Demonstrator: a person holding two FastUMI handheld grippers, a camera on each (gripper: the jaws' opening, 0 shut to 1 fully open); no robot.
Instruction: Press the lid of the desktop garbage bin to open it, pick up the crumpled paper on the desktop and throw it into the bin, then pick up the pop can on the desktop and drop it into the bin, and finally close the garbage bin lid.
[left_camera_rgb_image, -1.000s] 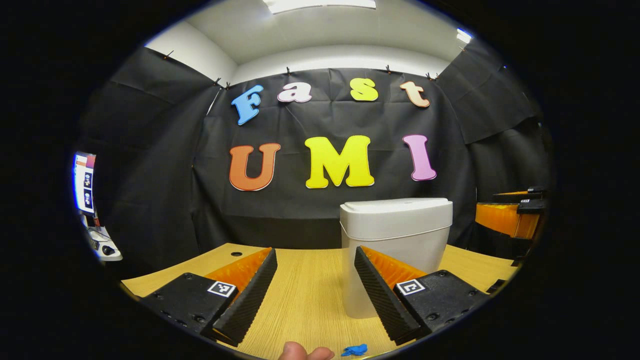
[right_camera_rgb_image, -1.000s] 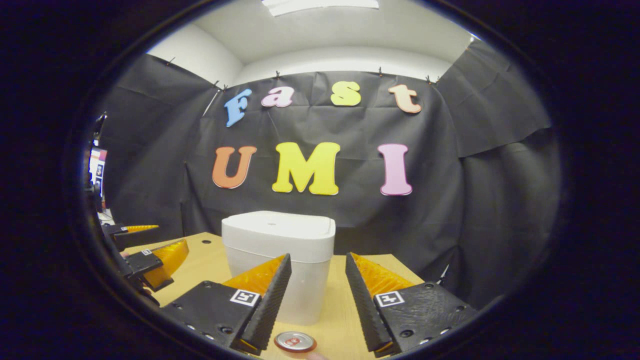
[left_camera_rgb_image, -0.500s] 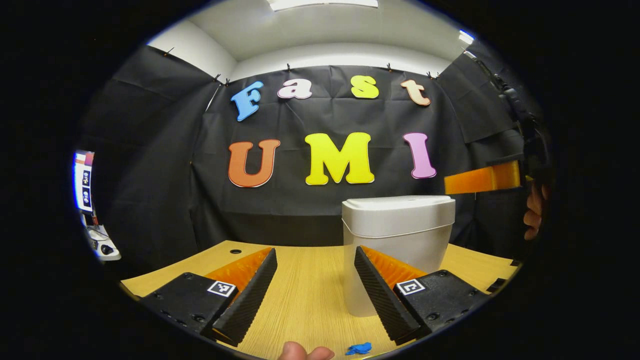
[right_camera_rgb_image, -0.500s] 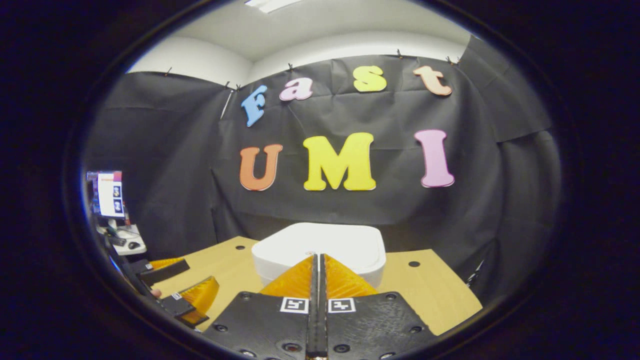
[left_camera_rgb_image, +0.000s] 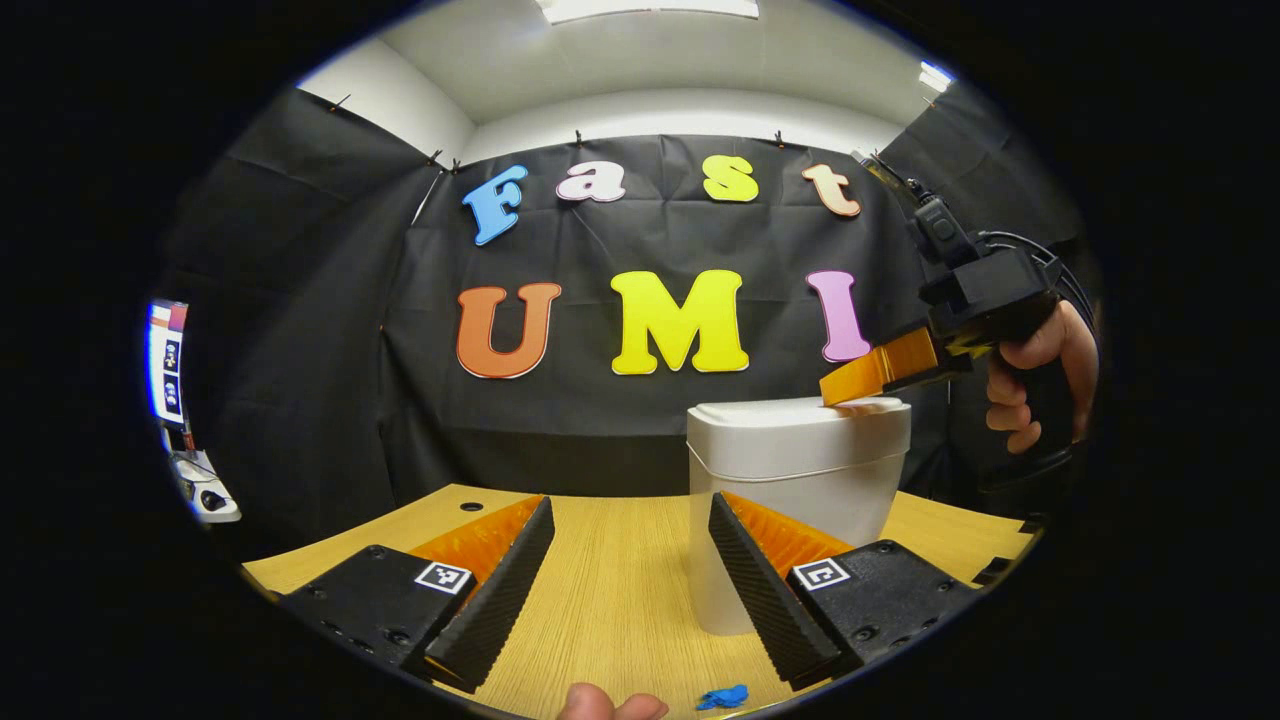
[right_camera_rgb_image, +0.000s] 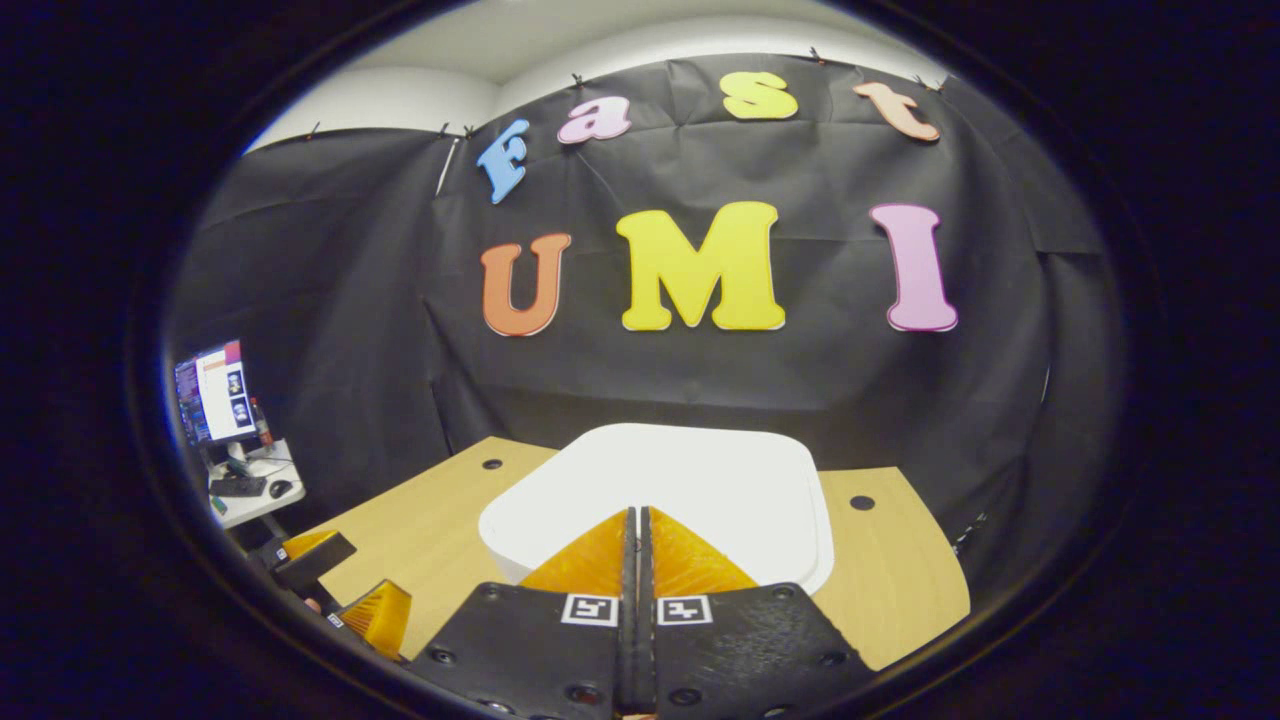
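We had the right gripper (right_camera_rgb_image: 636, 520), jaws pressed together, on the bin (left_camera_rgb_image: 797, 470) lid (right_camera_rgb_image: 680, 480), left gripper (left_camera_rgb_image: 630, 560) jaws spread over the bench (left_camera_rgb_image: 610, 590).

Bin (left_camera_rgb_image: 797, 470) base hidden behind left hand-held gripper (left_camera_rgb_image: 630, 590) finger. Blue scrap (left_camera_rgb_image: 722, 697) and a fingertip (left_camera_rgb_image: 610, 703) cut off at bottom edge. Monitor (right_camera_rgb_image: 213, 392) too small to read.

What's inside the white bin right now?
Nobody can see inside. The bin has its lid down flat, covering the opening. The right gripper, fingers shut together, rests its tip on top of the lid, so whatever is inside is hidden.
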